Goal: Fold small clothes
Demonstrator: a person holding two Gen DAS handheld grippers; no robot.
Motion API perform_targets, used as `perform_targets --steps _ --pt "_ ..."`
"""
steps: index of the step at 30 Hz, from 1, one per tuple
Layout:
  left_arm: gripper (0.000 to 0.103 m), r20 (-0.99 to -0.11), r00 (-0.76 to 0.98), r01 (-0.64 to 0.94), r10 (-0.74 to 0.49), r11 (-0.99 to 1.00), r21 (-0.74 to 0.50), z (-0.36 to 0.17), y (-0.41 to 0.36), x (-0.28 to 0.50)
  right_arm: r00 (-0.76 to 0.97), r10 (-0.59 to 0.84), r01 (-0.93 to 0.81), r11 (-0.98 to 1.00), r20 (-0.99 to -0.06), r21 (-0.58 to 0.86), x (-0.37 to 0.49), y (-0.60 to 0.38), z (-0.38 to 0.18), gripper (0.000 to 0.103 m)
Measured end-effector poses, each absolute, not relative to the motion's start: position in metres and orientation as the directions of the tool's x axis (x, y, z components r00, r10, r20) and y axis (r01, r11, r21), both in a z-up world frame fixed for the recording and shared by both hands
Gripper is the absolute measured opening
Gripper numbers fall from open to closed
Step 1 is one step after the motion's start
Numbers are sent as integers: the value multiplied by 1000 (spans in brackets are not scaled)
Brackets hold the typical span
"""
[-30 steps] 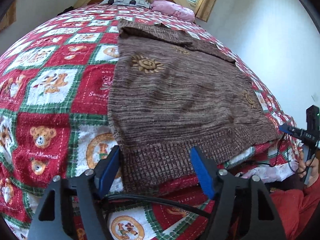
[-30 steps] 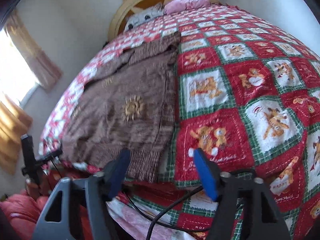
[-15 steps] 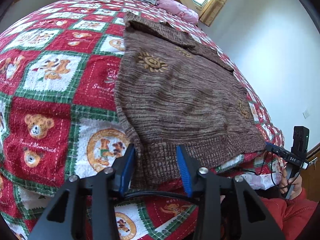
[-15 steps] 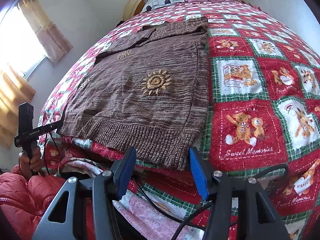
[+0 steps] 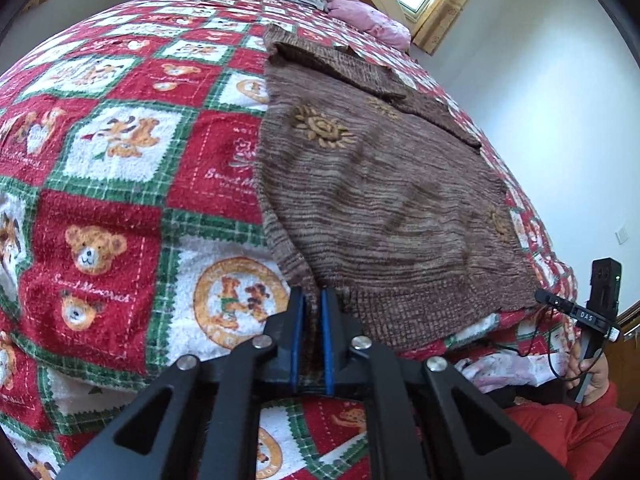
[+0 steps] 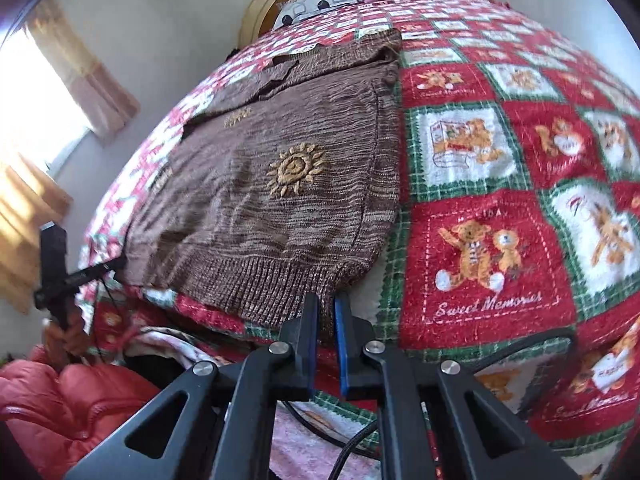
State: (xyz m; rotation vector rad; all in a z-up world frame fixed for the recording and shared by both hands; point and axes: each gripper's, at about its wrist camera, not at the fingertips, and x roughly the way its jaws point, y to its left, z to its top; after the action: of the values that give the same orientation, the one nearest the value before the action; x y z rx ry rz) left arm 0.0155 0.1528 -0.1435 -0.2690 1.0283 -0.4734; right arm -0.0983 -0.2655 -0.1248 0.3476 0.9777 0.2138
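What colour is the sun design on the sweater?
Golden yellow sun on brown sweater; clearest in the right wrist view.

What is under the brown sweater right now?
The brown sweater lies flat on the red teddy-bear blanket, which shows all around it. Whatever lies beneath its middle is covered. Both grippers, left and right, pinch its near hem.

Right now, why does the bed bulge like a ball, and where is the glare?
Left wrist view: the wide lens curves the blanket and darkens the corners. Right wrist view: the same bulge, and the window at the left is washed out white, while the sweater stays evenly lit.
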Motion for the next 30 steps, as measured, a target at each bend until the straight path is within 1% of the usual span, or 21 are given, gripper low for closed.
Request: perform_targets --steps 3,6,11,14,17,18,21,23,24,25,28,30 --pt "6 -731 416 255 -541 841 -477 -135 153 18 556 395 -25 888 -732 460 -98 -272 -117 6" --pt "6 -712 420 264 -562 827 -496 -121 149 23 577 450 -38 848 -682 528 -93 -278 -102 6" --pt "6 -677 435 261 -593 803 -536 -101 146 46 623 536 -41 749 -569 662 -67 -295 -76 6" --pt "6 -669 447 232 -594 799 -554 -93 148 71 657 544 -36 714 -522 699 -42 -307 -62 6" --pt "6 -679 463 192 -570 812 -551 -87 146 103 681 529 -19 705 -507 709 -16 -316 -53 6" --pt "6 -684 470 175 -558 818 -548 -86 146 117 689 526 -13 696 -498 718 -3 -320 -51 3" --pt "6 -695 485 143 -531 832 -536 -87 142 149 705 494 24 701 -509 713 26 -331 -52 3" --pt "6 -716 498 126 -489 858 -498 -87 137 168 710 450 59 728 -541 683 46 -337 -58 3" --pt "6 -725 501 125 -473 869 -480 -88 135 175 717 409 72 761 -564 644 53 -337 -60 3" --pt "6 -729 503 129 -464 874 -468 -88 133 181 723 386 62 790 -573 611 58 -334 -60 3" --pt "6 -735 495 162 -464 880 -447 -88 131 189 722 398 -20 830 -566 558 59 -319 -58 3" --pt "6 -727 496 258 -475 880 -398 -81 125 183 702 400 -81 867 -589 492 53 -303 -55 3"
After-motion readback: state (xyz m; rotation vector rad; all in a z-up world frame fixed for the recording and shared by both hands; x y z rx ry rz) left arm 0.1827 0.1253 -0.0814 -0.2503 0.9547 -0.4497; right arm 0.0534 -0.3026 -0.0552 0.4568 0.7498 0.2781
